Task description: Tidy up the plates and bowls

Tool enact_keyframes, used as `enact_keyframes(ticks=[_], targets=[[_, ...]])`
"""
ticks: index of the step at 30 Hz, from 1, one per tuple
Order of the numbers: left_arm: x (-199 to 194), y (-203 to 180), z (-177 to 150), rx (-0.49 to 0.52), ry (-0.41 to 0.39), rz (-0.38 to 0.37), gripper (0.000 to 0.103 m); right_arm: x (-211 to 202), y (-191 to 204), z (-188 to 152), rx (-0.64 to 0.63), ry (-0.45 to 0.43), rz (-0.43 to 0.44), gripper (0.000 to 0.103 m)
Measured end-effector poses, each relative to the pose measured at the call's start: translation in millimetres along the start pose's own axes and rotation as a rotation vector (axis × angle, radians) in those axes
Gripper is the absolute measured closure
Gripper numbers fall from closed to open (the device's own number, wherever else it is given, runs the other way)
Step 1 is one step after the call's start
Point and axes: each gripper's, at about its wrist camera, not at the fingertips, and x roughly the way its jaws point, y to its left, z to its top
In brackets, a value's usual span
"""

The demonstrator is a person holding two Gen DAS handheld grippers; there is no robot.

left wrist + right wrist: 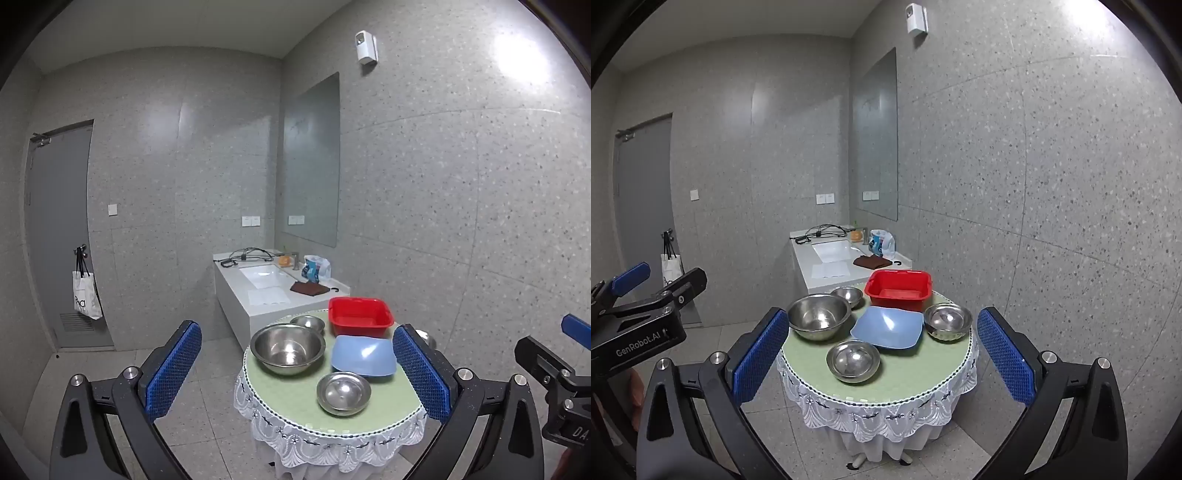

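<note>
4 steel bowls (853, 360) beyond both open tongs (882, 354).

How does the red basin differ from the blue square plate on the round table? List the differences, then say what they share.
The red basin is deep with tall walls; the blue square plate is shallow with gently curved sides.
The red basin stands at the table's far edge; the blue square plate lies nearer the middle, among the steel bowls.
The basin is bright red, the plate pale blue.
Both are squarish, upright, and look empty.
</note>
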Motion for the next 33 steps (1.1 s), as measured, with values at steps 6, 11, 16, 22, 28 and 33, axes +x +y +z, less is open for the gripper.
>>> enact_keyframes(ticks=[6,11,16,22,28,33], targets=[[0.9,-4.5,2.2,0.019,0.008,0.01,0.001,1.7,0.4,-0.7,-0.004,0.019,-0.001,0.0],[2.6,-2.6,2.5,0.013,0.006,0.01,0.001,2.6,0.8,-1.3,-0.006,0.019,-0.002,0.0],[1.7,-3.9,-0.2,0.018,-0.001,0.011,0.001,3.6,1.0,-2.0,-0.006,0.018,0.002,0.0],[0.1,-3.2,0.2,0.014,-0.002,0.012,0.001,8.5,-0.4,-2.2,-0.008,0.014,0.005,0.0],[-0.2,-3.8,0.0,0.014,-0.003,0.012,0.001,6.7,0.3,-3.0,-0.008,0.003,0.013,0.0],[1.8,-3.6,-1.4,0.017,0.0,0.009,0.001,7.3,-0.4,-2.7,-0.005,0.005,0.016,0.0]])
